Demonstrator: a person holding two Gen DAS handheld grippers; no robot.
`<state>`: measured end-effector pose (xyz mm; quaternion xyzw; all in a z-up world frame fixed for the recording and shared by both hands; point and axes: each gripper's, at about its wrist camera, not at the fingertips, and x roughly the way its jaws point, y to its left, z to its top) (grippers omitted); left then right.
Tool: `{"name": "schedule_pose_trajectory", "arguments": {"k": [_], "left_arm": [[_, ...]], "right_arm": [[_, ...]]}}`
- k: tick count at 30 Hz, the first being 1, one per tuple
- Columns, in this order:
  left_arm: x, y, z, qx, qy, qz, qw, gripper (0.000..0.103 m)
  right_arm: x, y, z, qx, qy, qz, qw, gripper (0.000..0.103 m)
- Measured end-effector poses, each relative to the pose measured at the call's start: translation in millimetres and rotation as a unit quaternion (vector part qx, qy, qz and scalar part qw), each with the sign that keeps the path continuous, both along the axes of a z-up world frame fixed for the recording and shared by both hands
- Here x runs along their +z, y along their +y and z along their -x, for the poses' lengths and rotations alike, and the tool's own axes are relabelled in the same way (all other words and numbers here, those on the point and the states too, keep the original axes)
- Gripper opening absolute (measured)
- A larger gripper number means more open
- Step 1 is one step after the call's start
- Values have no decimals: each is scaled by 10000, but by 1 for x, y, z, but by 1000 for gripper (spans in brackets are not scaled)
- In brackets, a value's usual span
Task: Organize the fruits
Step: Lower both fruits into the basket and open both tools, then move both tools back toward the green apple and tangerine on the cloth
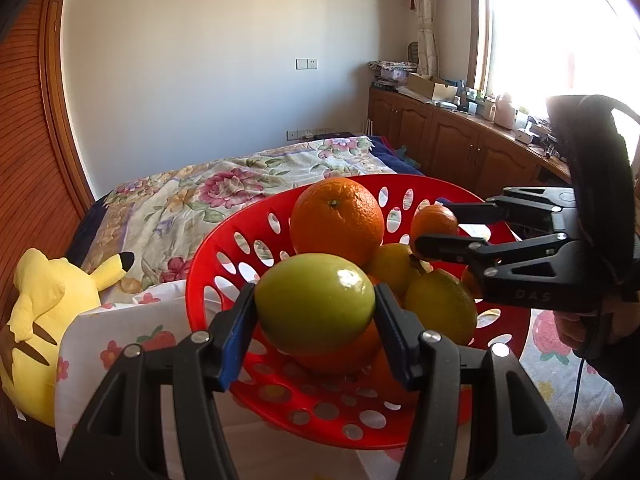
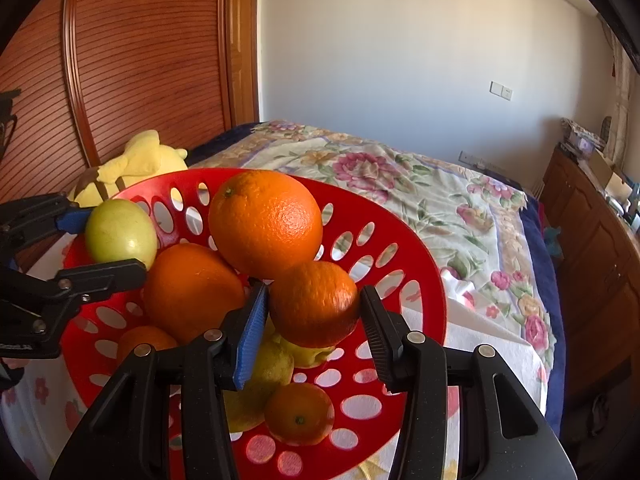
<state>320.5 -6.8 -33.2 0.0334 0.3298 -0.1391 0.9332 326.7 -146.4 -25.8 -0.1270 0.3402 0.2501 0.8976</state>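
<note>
Left gripper (image 1: 315, 308) clamped on green apple (image 1: 314, 298), right gripper (image 2: 314, 308) barely hugging small orange (image 2: 314, 304), right pad seemingly just clear, both above heaped red basket (image 1: 224, 240); likely risk: either fruit dislodging big orange (image 2: 265, 224) atop pile.

A perforated red basket (image 2: 416, 272) holds piled fruit: a large orange (image 2: 266, 222) on top, a green apple (image 1: 314, 298), smaller oranges (image 2: 314, 304) and yellow lemons (image 1: 440, 306).
</note>
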Motion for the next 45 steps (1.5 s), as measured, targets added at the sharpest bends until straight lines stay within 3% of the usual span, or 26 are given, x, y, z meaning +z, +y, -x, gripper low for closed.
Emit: {"name": "schedule_pose_trajectory", "arguments": {"k": [12,29,45], "left_arm": [[18,9,24,169,-166,129,9996,60],[36,-5,116,15,-347,80,9994,62],[22,-9,164,-32,-260,9,9997,64]], "right_arm": [[16,-10,26,-126,-59,-96,9999,52],[28,-26,120,-335,-58,-314,9989,52],[13,-28,176,-510,38,-383,9980,52]]}}
